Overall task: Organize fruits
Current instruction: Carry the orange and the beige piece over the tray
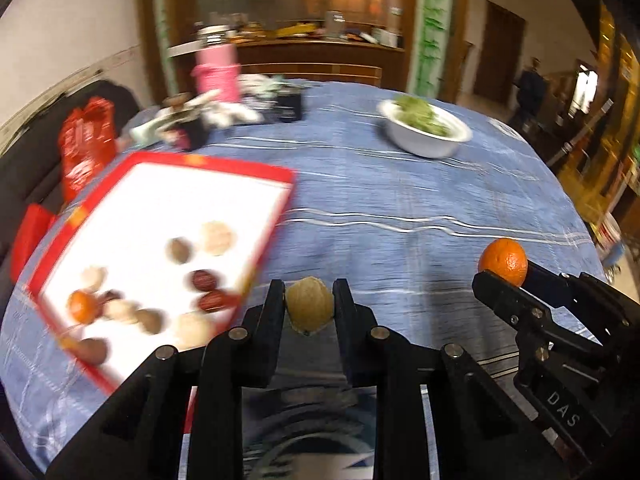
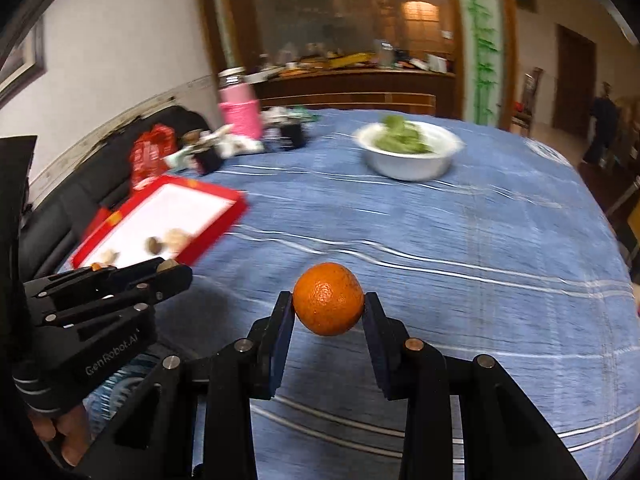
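two grippers show at the near edge, each clamped on one piece of food above the blue striped cloth of the table. the left gripper has its fingers pressed on either side of a pale walnut, held clear of the cloth. the right gripper has its fingers closed on a tangerine, also off the cloth; in the left wrist view that same fruit sits at the tip of the right gripper, near the right edge of the table.

just to the left of the walnut lies a red-rimmed tray with a white floor, tilted in the view and blurred. on it rest walnuts, darker nuts, red dates and one small orange fruit, all at its near end.

farther off, right of centre, stands a white bowl with green leaves in it. at the far left edge of the table are a pink bottle and a blurred cluster of small things, with a red bag on the dark sofa beside it.

a person's hand grips the left gripper's handle in the right wrist view.
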Demonstrator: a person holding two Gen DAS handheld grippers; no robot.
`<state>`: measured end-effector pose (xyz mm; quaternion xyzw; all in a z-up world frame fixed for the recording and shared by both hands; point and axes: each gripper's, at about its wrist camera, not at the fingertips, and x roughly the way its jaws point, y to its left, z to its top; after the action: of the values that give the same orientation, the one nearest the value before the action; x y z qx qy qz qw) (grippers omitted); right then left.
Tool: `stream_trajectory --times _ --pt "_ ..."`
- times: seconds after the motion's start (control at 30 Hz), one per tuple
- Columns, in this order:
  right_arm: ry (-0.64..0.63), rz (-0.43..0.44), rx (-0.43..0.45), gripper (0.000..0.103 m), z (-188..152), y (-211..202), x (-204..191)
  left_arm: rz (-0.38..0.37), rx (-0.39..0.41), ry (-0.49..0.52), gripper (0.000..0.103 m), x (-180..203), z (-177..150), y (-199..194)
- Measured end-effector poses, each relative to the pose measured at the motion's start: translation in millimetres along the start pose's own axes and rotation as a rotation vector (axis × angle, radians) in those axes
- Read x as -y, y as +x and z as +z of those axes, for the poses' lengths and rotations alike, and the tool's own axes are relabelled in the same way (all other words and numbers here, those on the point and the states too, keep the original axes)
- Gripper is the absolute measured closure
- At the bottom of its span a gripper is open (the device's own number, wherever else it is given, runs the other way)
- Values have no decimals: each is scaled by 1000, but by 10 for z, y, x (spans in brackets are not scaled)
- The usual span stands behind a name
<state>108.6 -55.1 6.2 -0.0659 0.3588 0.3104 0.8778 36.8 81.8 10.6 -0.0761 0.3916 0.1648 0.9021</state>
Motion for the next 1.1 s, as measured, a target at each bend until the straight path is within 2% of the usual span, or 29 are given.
stream_trajectory --times 0.17,0.47,0.7,1.1 --pt "-72 60 -3 67 100 118 -590 61 -2 -68 81 -489 -53 -39" --pt "-140 137 -3 68 350 352 -1312 147 9 -167 81 -1168 -92 -77" --pt "-176 183 -10 68 449 488 -1668 182 7 -205 81 -1427 -121 -76" --pt "-199 195 -43 68 445 690 -1894 200 -1 -222 81 -1579 -122 -59"
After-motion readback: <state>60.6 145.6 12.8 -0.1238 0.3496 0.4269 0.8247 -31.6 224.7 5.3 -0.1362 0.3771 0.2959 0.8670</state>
